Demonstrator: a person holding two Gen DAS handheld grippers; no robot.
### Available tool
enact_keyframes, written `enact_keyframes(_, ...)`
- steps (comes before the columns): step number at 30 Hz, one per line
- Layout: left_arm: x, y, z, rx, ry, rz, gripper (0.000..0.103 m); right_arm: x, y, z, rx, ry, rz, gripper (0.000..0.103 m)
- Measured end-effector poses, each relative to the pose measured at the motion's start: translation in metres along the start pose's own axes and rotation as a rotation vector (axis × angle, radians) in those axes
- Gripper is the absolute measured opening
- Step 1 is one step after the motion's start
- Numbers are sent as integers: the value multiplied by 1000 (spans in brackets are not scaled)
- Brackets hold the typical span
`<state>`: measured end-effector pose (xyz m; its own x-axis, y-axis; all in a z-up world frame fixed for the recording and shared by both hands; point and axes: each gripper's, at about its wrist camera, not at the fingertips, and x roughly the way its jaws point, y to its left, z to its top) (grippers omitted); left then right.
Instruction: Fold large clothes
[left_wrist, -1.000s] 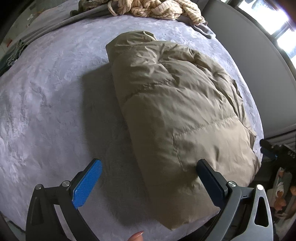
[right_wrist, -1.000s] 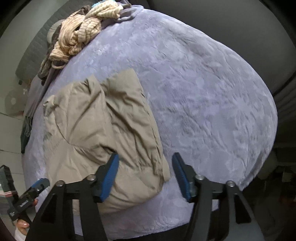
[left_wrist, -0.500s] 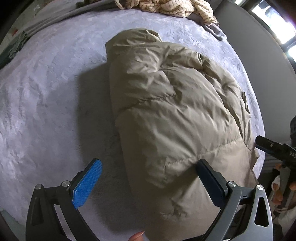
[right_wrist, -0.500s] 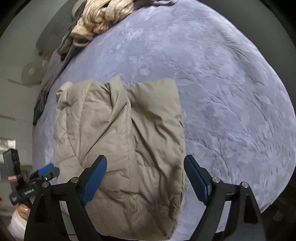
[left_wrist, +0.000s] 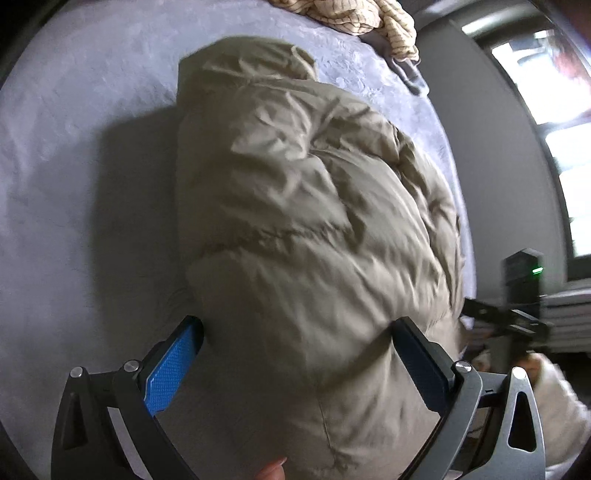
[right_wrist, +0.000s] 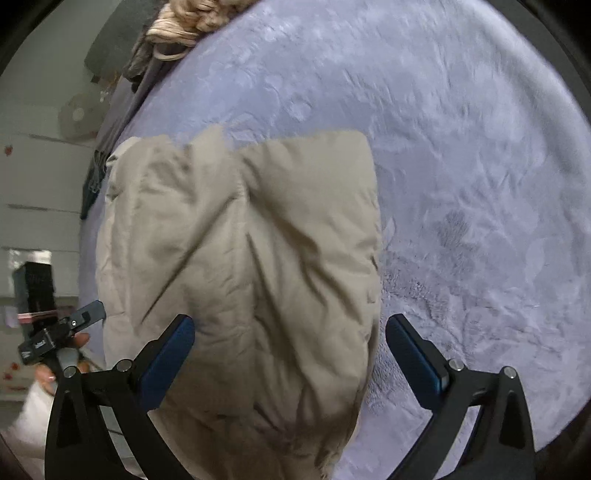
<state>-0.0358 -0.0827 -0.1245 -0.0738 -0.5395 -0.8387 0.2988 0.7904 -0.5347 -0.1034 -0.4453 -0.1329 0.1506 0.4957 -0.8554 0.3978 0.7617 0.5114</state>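
Left wrist view: the jacket, a tan puffer already narrowed into a long bundle, is seen lying on the grey bed, its collar end toward 12 o'clock and its near end at 6. The left gripper is held over that near end with jaws wide apart; the blue pad is set at the bundle's 9 o'clock edge and the other finger at 3, so the padding is straddled, not yet pinched. A striped garment is heaped at 1 o'clock, well apart.

Right wrist view: the same jacket is shown filling the centre, bare bed spread from 12 to 4 o'clock. The right gripper is aimed at the near end; its jaws are opening, with the bundle's right half lying between them and no pad pressed on it. The wide spread is judged to be needed for thick padding, likely for a lift toward 12 o'clock. The left gripper is glimpsed at 9 o'clock
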Motion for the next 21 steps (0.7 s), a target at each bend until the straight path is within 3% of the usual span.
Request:
enact_keyframes(8, 35, 41, 21, -132, 55, -192, 102, 34, -34, 24, 111, 44, 175, 103)
enact_keyframes(13, 46, 45, 25, -143, 83, -242, 102, 46, -32, 39, 123, 77, 412, 103)
enact_keyframes(17, 54, 43, 20, -148, 87, -242, 103, 65, -23, 49, 35, 142, 330, 103)
enact_keyframes(21, 67, 45, 22, -174, 97, -265, 103, 79, -24, 59, 51, 153, 336, 103)
